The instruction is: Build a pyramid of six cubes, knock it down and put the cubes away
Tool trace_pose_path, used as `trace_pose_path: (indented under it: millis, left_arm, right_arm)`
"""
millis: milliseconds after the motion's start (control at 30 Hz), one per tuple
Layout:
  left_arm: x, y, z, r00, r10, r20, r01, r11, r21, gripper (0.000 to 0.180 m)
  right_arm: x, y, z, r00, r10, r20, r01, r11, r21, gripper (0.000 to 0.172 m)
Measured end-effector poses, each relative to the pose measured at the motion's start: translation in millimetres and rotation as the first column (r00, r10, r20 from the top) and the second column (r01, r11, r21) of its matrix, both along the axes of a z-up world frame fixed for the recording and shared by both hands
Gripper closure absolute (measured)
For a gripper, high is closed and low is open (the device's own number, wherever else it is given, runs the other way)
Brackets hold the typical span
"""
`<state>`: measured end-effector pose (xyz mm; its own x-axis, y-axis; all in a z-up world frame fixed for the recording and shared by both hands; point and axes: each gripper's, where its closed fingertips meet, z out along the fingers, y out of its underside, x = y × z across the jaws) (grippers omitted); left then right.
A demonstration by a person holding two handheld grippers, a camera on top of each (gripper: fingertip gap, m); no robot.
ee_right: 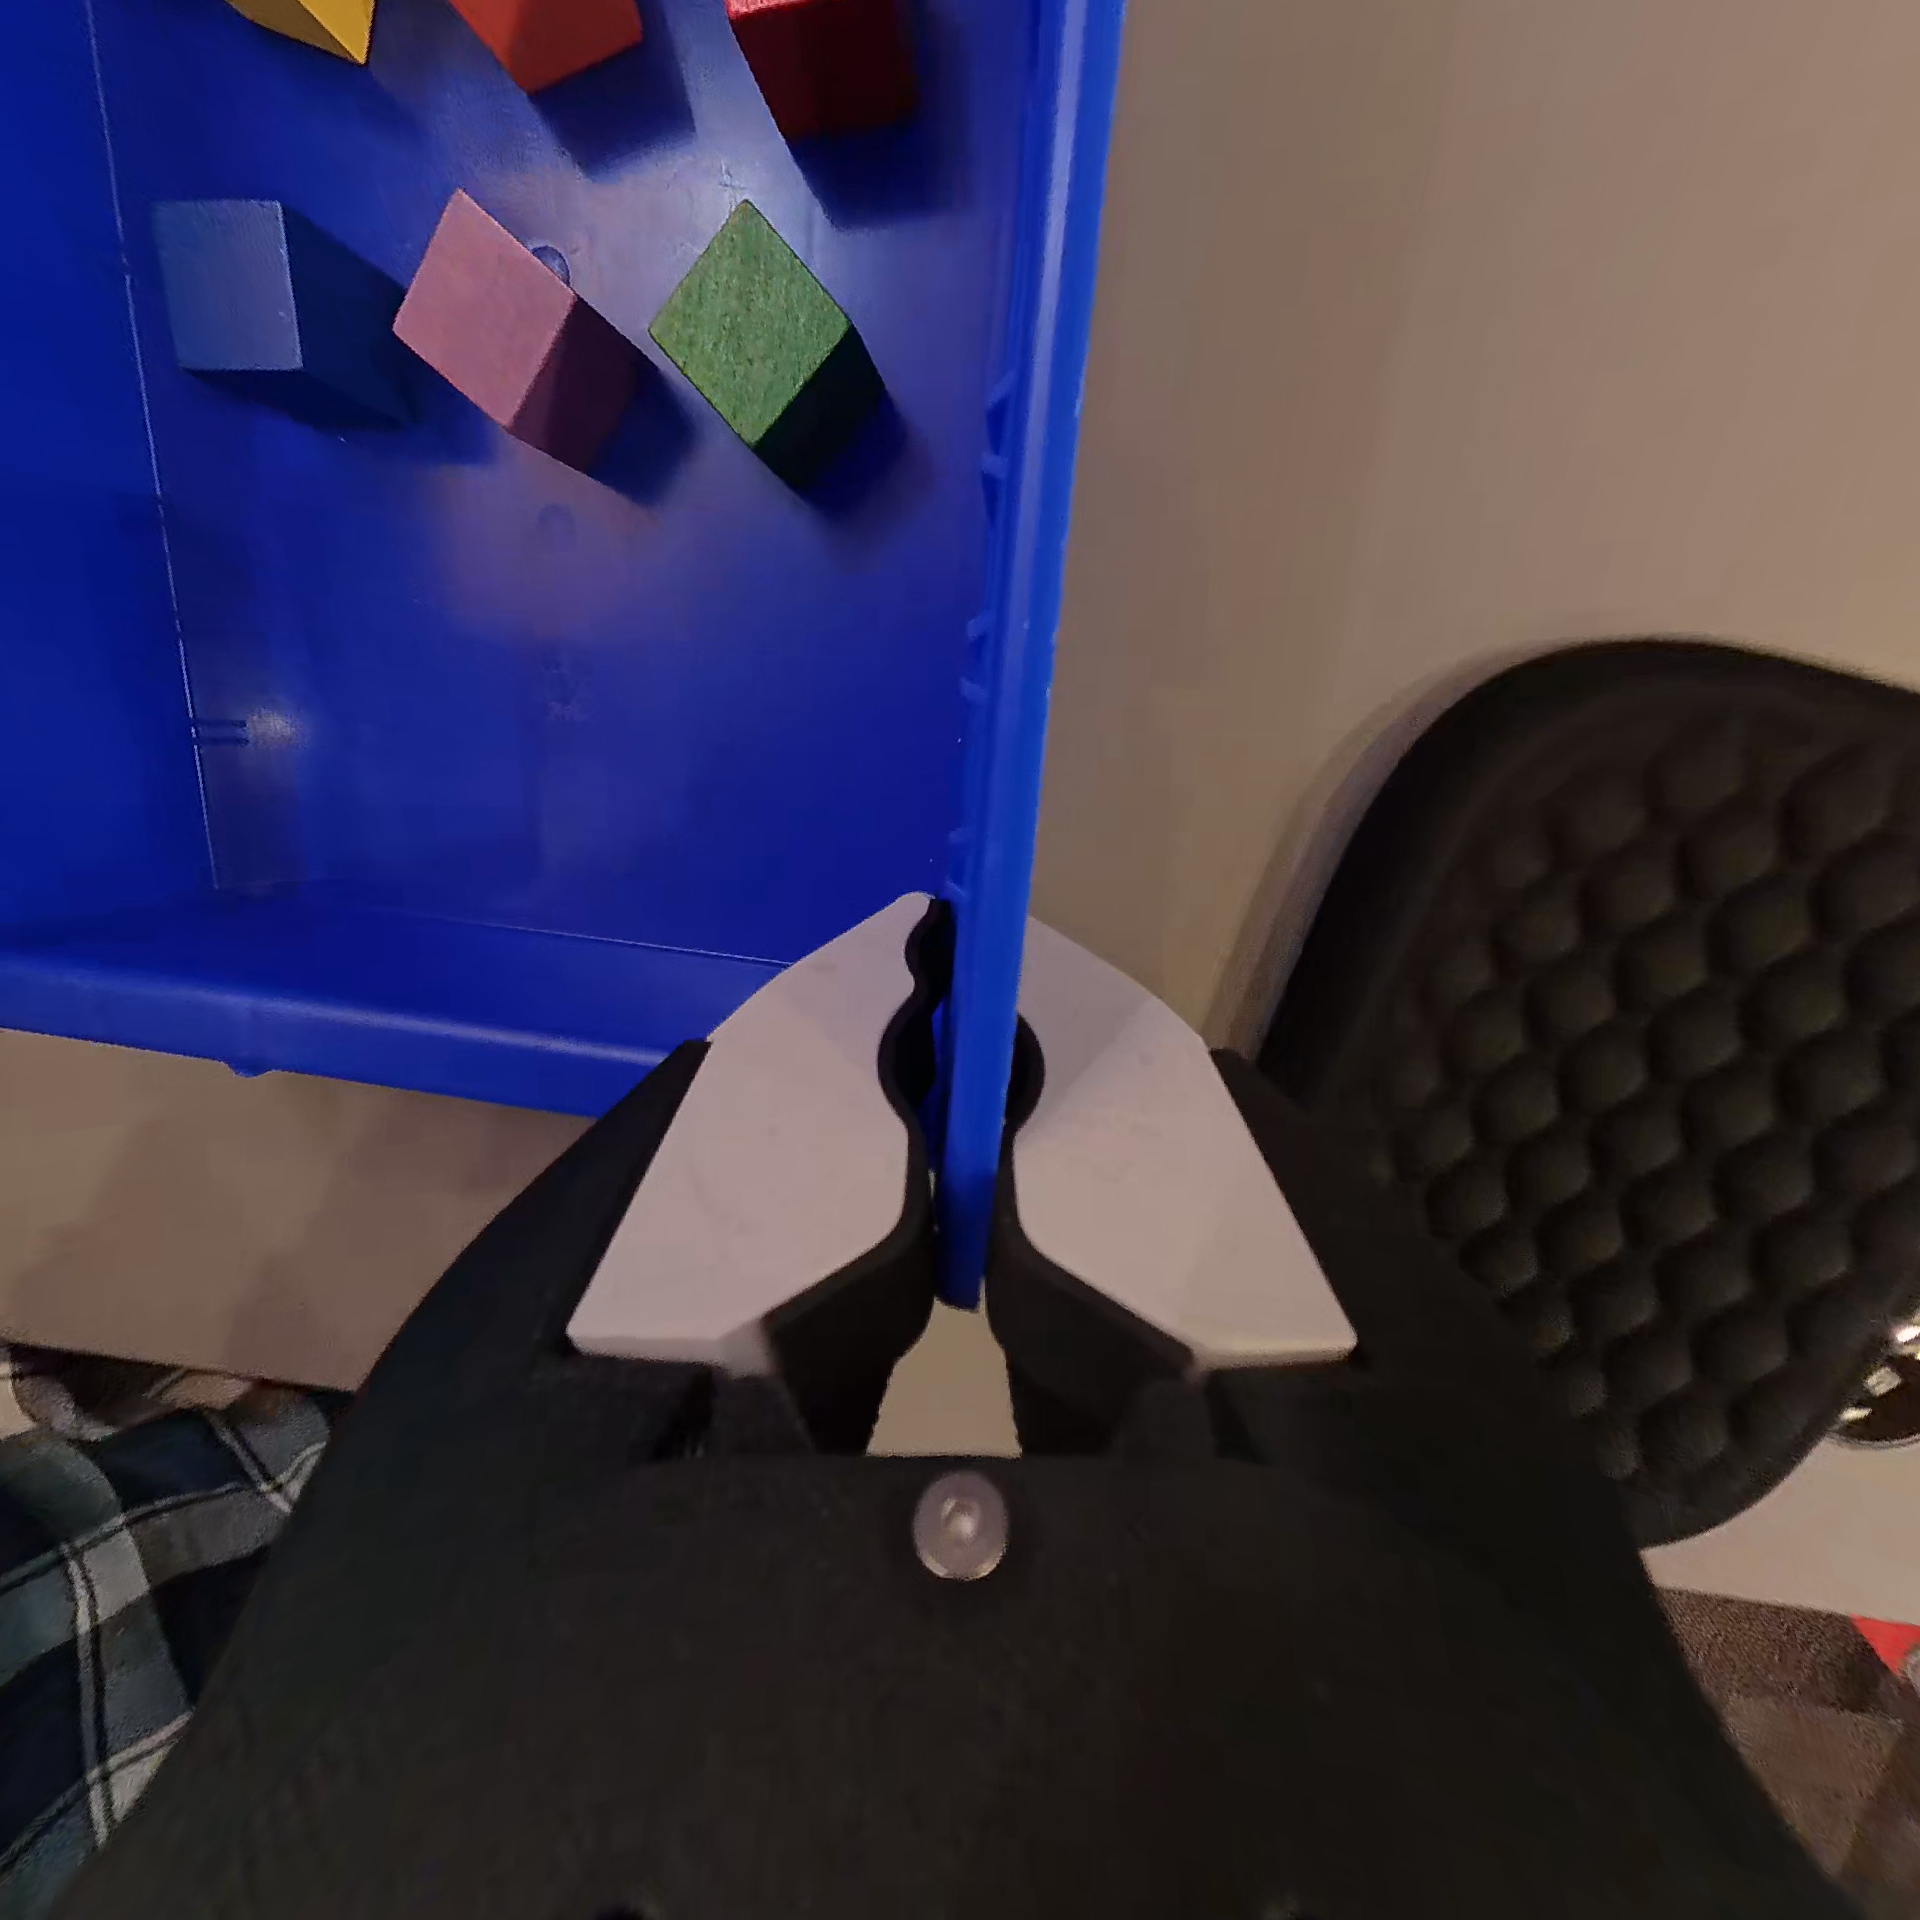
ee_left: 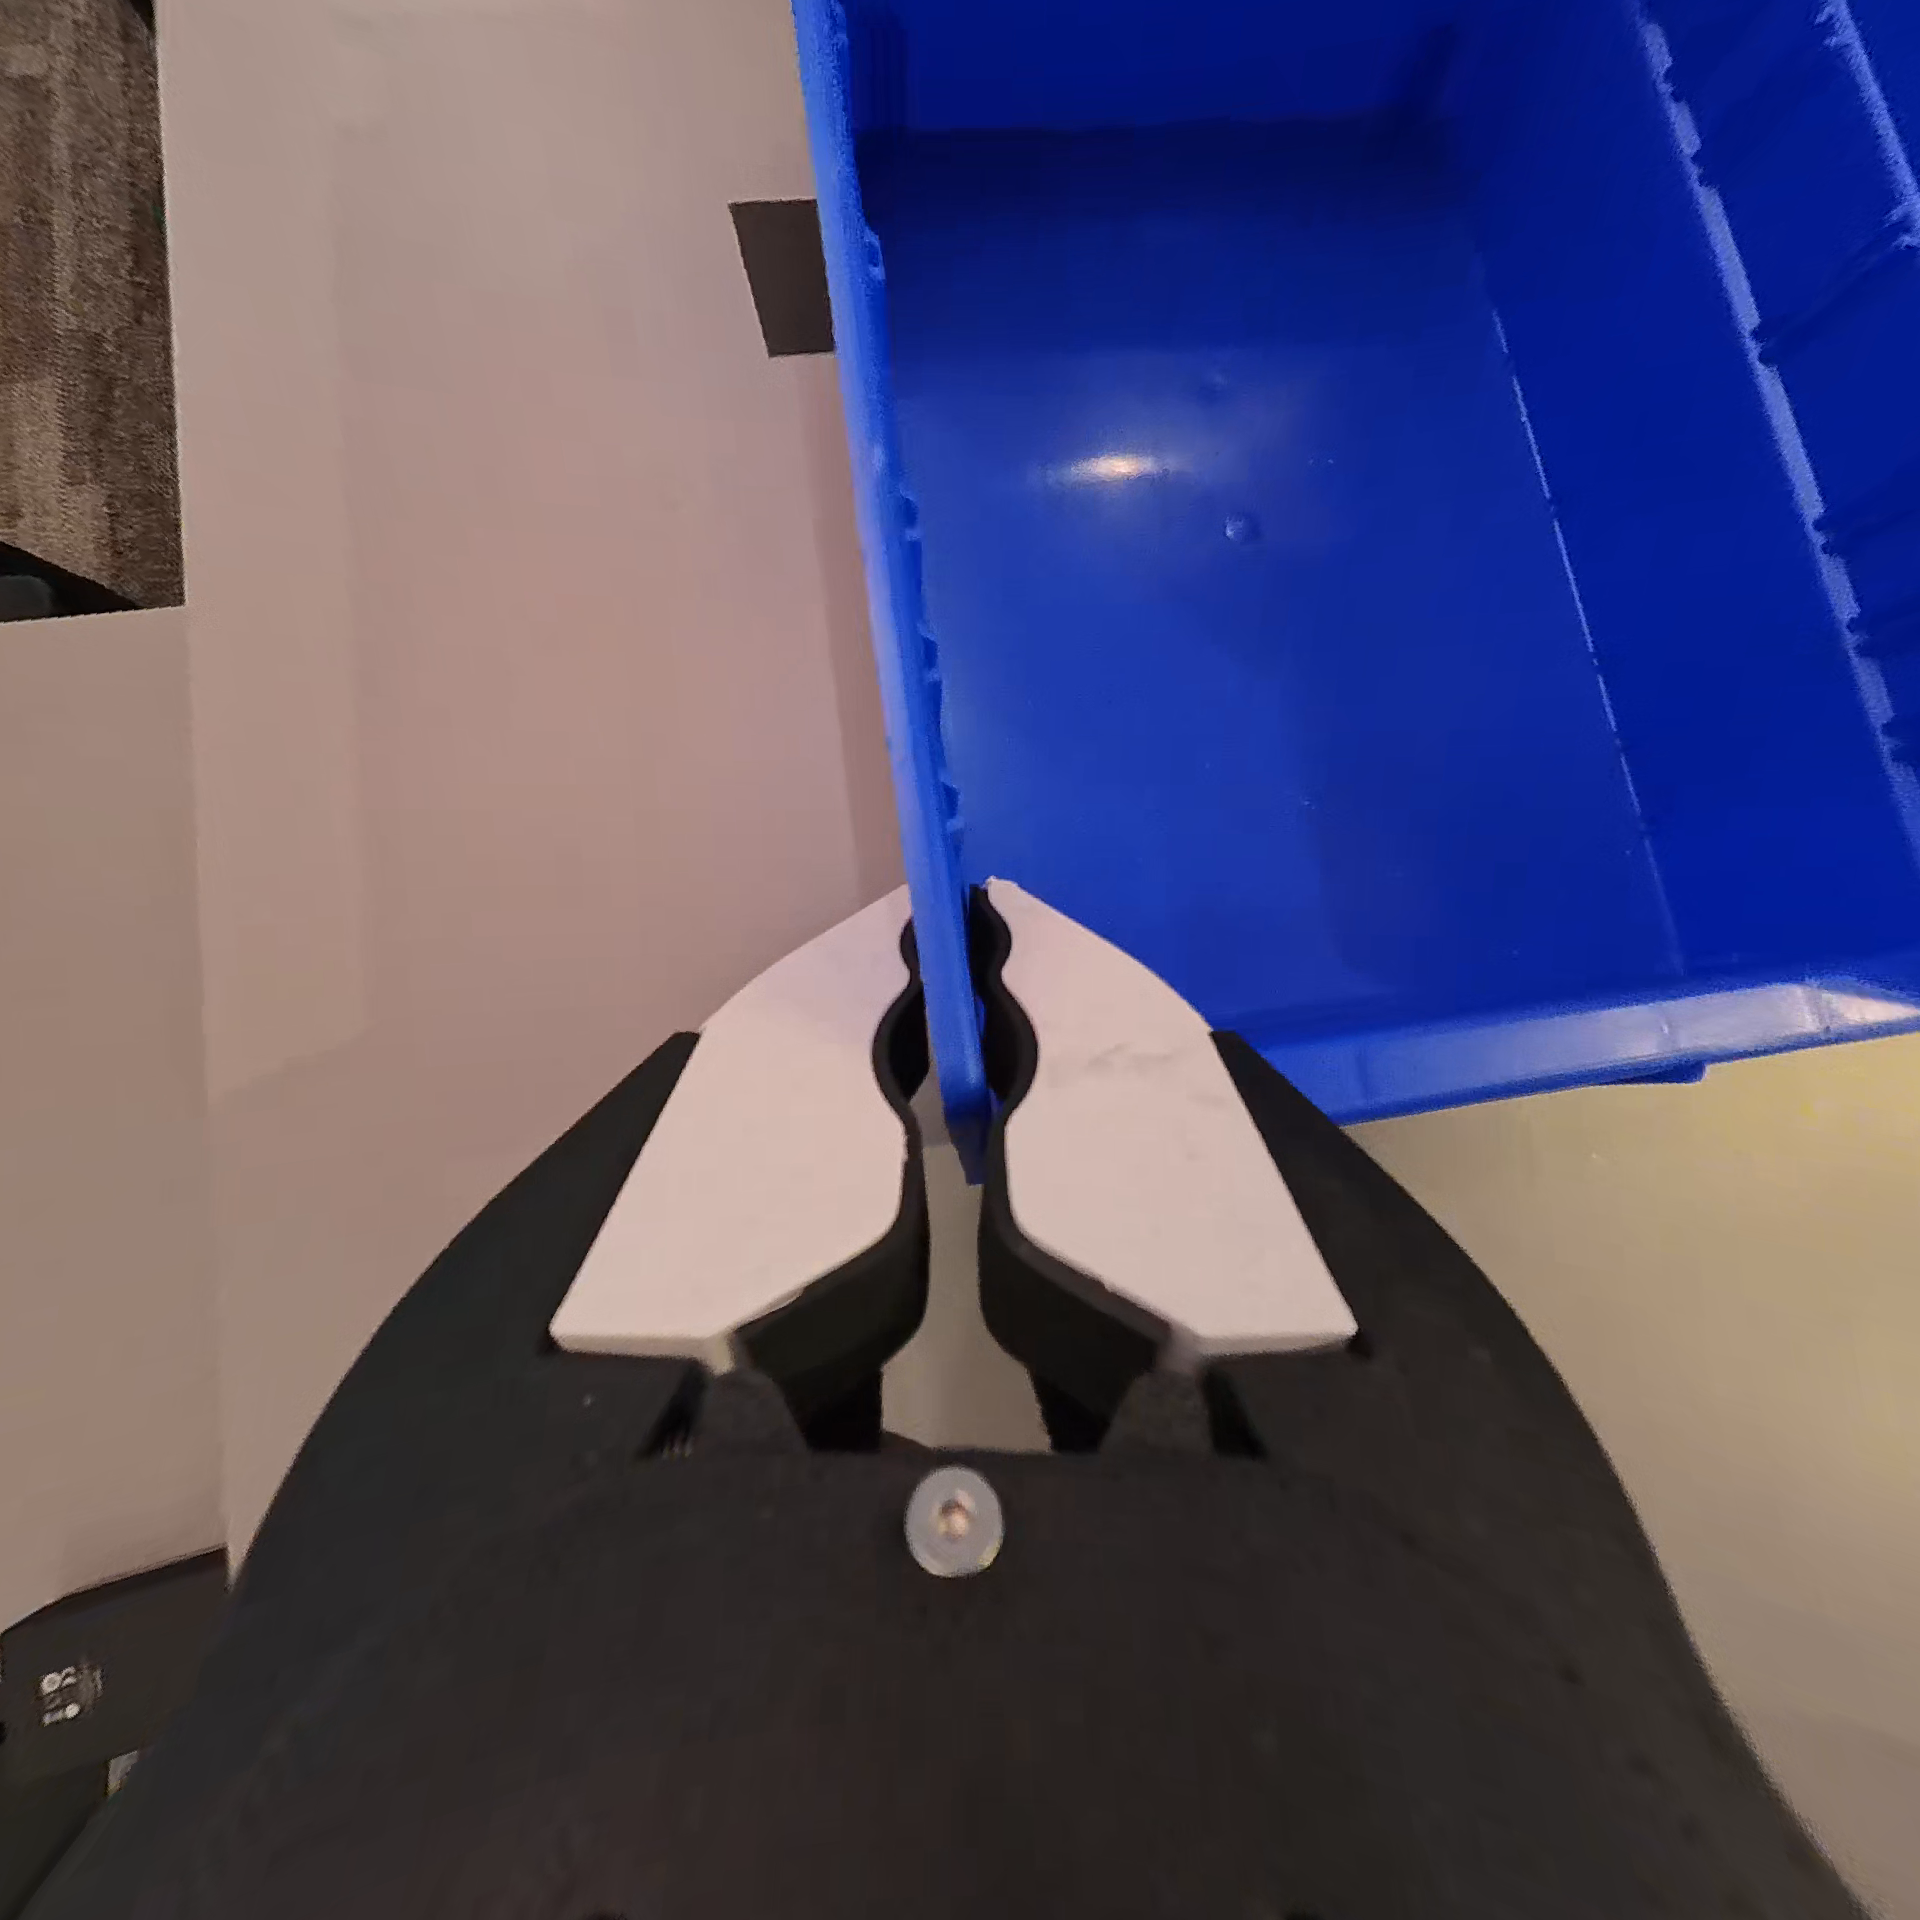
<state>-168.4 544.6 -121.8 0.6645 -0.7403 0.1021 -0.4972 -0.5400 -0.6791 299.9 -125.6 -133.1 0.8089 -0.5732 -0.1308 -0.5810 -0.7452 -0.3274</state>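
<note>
A blue plastic bin [ee_left: 1247,623] stands on the pale table [ee_left: 499,727]. My left gripper [ee_left: 948,997] is shut on the bin's left side wall near its front corner. My right gripper [ee_right: 977,997] is shut on the right side wall [ee_right: 1023,520] near the front corner. In the right wrist view several cubes lie on the bin's floor: a blue cube [ee_right: 234,286], a purple cube [ee_right: 488,312], a green cube [ee_right: 753,322], and at the top edge a yellow cube [ee_right: 322,21], an orange cube [ee_right: 556,31] and a red cube [ee_right: 826,62].
A dark tape patch [ee_left: 784,275] lies on the table left of the bin. A black mesh chair [ee_right: 1662,1039] stands beyond the table's right edge. Carpet [ee_left: 73,291] shows past the left edge. A plaid cloth [ee_right: 104,1538] is at lower left below the table. Across from one pair of fingers to the other is roughly 80 cm.
</note>
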Motion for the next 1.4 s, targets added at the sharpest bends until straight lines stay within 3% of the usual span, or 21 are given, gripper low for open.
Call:
trace_pose_path:
  millis: [167,367,567,1000,1200,1400]
  left_arm:
    - [-13.1,-6.1,0.2,1.0,-0.001,0.024,0.001,1.0,-0.011,0.176]
    - [-40.9,-31.6,0.2,0.999,-0.01,0.03,0.01,1.0,-0.019,0.176]
    - [-83.4,-60.0,2.3,0.997,0.031,0.066,-0.029,0.999,-0.035,0.176]
    - [-179.3,-86.6,26.1,0.986,0.138,0.093,-0.144,0.988,0.053,0.177]
    - [-211.2,-91.1,41.2,0.98,0.18,0.082,-0.189,0.976,0.111,0.176]
    - [-229.6,-78.3,53.6,0.971,0.212,0.105,-0.226,0.963,0.144,0.175]
  right_arm:
    - [-35.5,-14.3,0.1,1.0,0.015,-0.007,-0.016,1.0,-0.006,0.167]
    - [-73.3,-17.5,0.2,0.99,0.141,0.001,-0.141,0.99,-0.013,0.165]
    - [-103.5,3.1,-0.2,0.952,0.307,-0.007,-0.307,0.952,-0.01,0.166]
    - [-169.4,117.3,-0.7,0.769,0.638,-0.039,-0.638,0.77,0.01,0.167]
    - [-196.9,179.9,-0.9,0.706,0.707,-0.043,-0.707,0.707,0.02,0.167]
    - [-213.9,233.4,-1.2,0.7,0.712,-0.046,-0.711,0.702,0.035,0.167]
